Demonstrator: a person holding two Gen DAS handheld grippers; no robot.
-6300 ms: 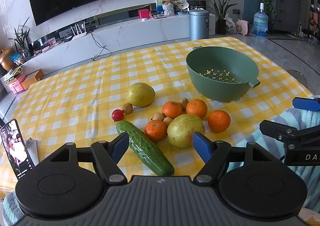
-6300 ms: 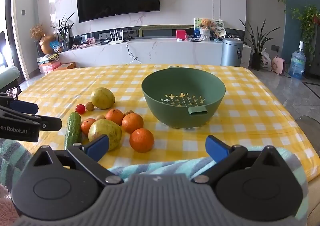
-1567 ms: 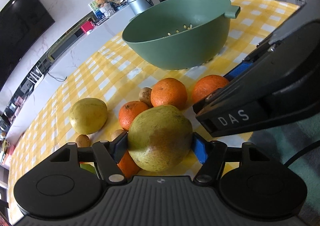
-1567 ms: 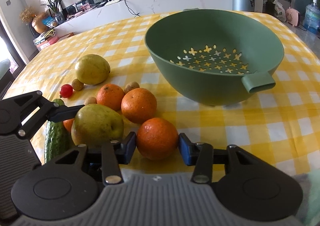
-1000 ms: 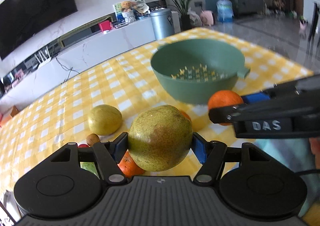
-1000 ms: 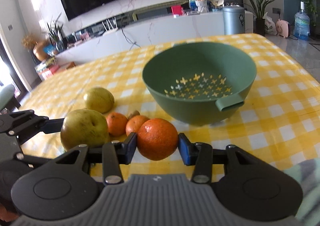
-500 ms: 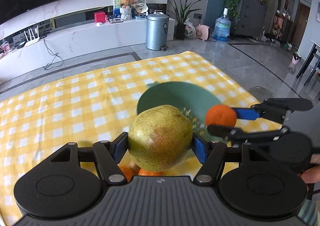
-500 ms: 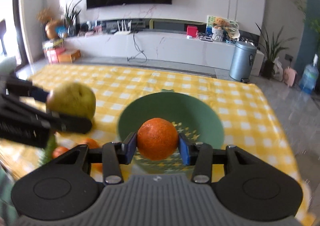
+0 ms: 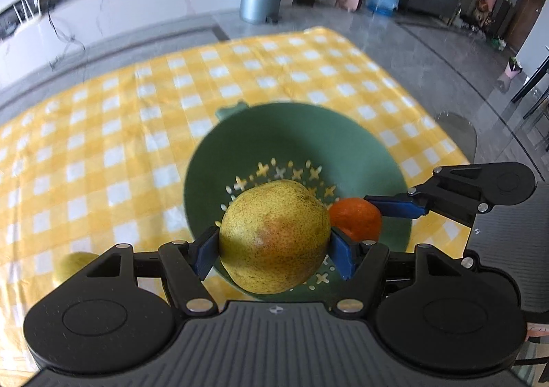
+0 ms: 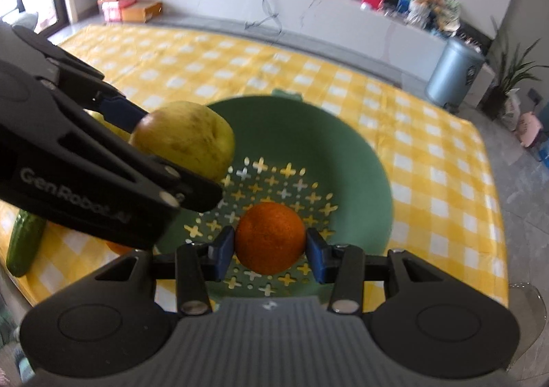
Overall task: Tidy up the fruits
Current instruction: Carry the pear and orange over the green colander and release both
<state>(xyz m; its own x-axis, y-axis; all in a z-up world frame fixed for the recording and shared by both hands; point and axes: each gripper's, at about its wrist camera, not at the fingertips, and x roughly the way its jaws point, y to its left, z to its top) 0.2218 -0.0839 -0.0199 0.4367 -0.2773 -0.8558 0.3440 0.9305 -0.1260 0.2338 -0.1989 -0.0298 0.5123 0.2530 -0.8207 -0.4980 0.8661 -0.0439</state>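
The big yellow-green pear with a reddish patch (image 9: 274,236) hangs over the round green plastic strainer bowl with cross-shaped holes (image 9: 343,147), which is sitting on the yellow and white checked tablecloth (image 9: 103,133). The left gripper (image 9: 274,251) has its jaws squeezed on the pear. Just beside it, the right gripper (image 10: 270,251) has its jaws squeezed on a round orange fruit (image 10: 270,242), also over the bowl. Both grippers point steeply down. I think this is the drop-off step. Next, each gripper should go lower and let go gently. A long green cucumber (image 10: 24,246) lies on the cloth.
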